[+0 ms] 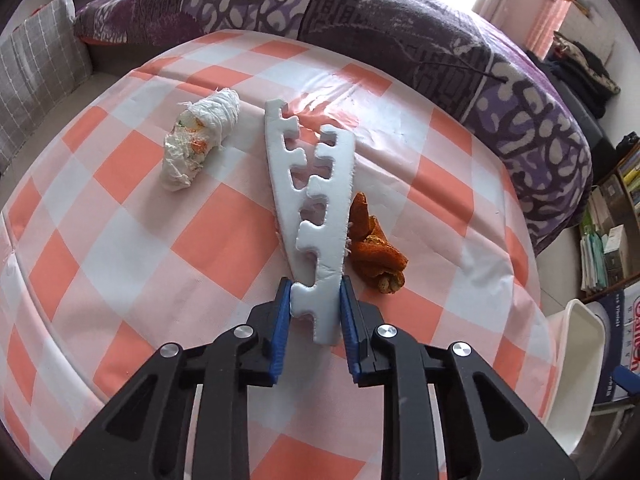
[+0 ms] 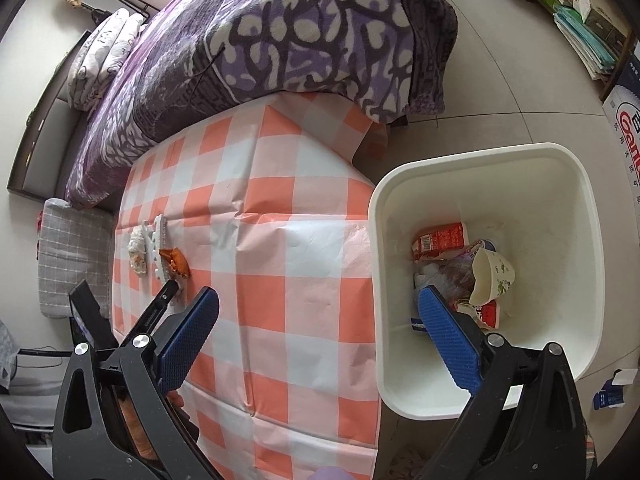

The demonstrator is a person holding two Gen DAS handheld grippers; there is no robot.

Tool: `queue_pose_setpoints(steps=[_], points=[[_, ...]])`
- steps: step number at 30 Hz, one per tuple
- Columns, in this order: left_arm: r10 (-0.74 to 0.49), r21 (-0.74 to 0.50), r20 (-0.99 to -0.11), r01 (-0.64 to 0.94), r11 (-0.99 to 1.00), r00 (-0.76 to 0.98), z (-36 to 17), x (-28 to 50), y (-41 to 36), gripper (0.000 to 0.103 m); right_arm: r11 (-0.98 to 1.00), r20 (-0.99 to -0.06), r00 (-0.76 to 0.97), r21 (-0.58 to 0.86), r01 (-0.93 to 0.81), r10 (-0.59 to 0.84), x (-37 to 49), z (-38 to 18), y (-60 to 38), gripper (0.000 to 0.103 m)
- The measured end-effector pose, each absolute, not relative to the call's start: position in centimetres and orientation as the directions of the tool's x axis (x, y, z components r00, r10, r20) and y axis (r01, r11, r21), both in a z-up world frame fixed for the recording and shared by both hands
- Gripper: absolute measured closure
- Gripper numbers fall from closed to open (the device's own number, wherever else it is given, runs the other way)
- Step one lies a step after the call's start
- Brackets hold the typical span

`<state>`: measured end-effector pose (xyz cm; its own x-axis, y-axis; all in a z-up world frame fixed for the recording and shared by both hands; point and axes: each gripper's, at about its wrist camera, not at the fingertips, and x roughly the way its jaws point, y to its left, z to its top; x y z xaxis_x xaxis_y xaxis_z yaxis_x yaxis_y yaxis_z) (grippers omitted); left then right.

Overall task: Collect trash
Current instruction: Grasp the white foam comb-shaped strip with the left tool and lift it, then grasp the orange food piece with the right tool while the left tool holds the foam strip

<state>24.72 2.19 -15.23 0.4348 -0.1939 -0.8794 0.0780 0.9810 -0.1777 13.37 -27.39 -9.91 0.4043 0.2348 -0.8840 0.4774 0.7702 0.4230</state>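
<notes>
My left gripper (image 1: 315, 294) is shut on the near end of a long white foam strip (image 1: 311, 196) with notched cut-outs, which slants away over the checked tablecloth (image 1: 132, 240). An orange peel (image 1: 376, 252) lies just right of the strip. A crumpled white tissue wad (image 1: 200, 140) lies to its left. My right gripper (image 2: 316, 320) is open and empty, over the gap between the table and a white trash bin (image 2: 580, 208). The bin holds a paper cup (image 2: 494, 276), red wrappers (image 2: 440, 240) and plastic. The strip (image 2: 158, 248), peel (image 2: 175, 261) and wad (image 2: 138, 254) also show small in the right wrist view.
A bed with a purple patterned blanket (image 1: 400, 28) borders the table's far side. A grey checked cushion (image 1: 36, 76) sits at the left. Shelves with books (image 1: 608, 240) stand at the right. The bin's rim (image 1: 580, 364) shows at the table's right edge.
</notes>
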Motion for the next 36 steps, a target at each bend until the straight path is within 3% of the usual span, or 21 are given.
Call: queue_pose_setpoints(steps=[4,9,13,17,22,25,28,30,36], points=[[-0.216,-0.191,-0.862,0.101,0.976,0.458,-13.3,23.1,3.3,0.079,0.782,-0.890,0.392,0.411,0.468,0.233,14.2,-10.6,-25.8,0.007],[-0.234,-0.275,-0.821,0.000,0.961,0.521,-9.2,21.2,8.1,0.079,0.861,-0.895,0.408,0.347,0.373,0.184,15.6,-11.2,-21.5,0.007],[-0.158,-0.265,-0.762,-0.080,0.961,0.628,-4.0,19.3,11.8,0.079,0.907,-0.891,0.414,0.319,0.274,0.188,17.2,-12.4,-17.7,0.008],[-0.102,-0.229,-0.695,-0.085,0.970,0.712,0.0,17.4,13.2,0.079,0.920,-0.883,0.408,0.335,0.204,0.231,20.2,-13.8,-13.7,0.040],[-0.135,-0.287,-0.681,-0.092,0.954,0.719,0.9,17.1,14.4,0.079,0.906,-0.849,0.455,0.382,0.181,0.267,23.0,-14.3,-9.7,0.040],[-0.133,-0.282,-0.686,-0.093,0.955,0.715,0.7,17.0,14.6,0.079,0.936,-0.862,0.458,0.317,0.149,0.219,24.6,-14.3,-7.6,0.041],[-0.133,-0.277,-0.689,-0.090,0.957,0.712,0.5,16.9,14.7,0.079,0.944,-0.880,0.434,0.288,0.159,0.195,26.1,-15.2,-6.6,0.052],[-0.134,-0.280,-0.688,-0.091,0.956,0.713,0.5,16.7,14.9,0.079,0.949,-0.890,0.417,0.271,0.159,0.184,26.7,-15.9,-6.3,0.076],[-0.128,-0.289,-0.683,-0.105,0.951,0.719,0.7,16.4,15.6,0.079,0.939,-0.861,0.473,0.298,0.170,0.187,25.6,-14.5,-6.9,0.084]])
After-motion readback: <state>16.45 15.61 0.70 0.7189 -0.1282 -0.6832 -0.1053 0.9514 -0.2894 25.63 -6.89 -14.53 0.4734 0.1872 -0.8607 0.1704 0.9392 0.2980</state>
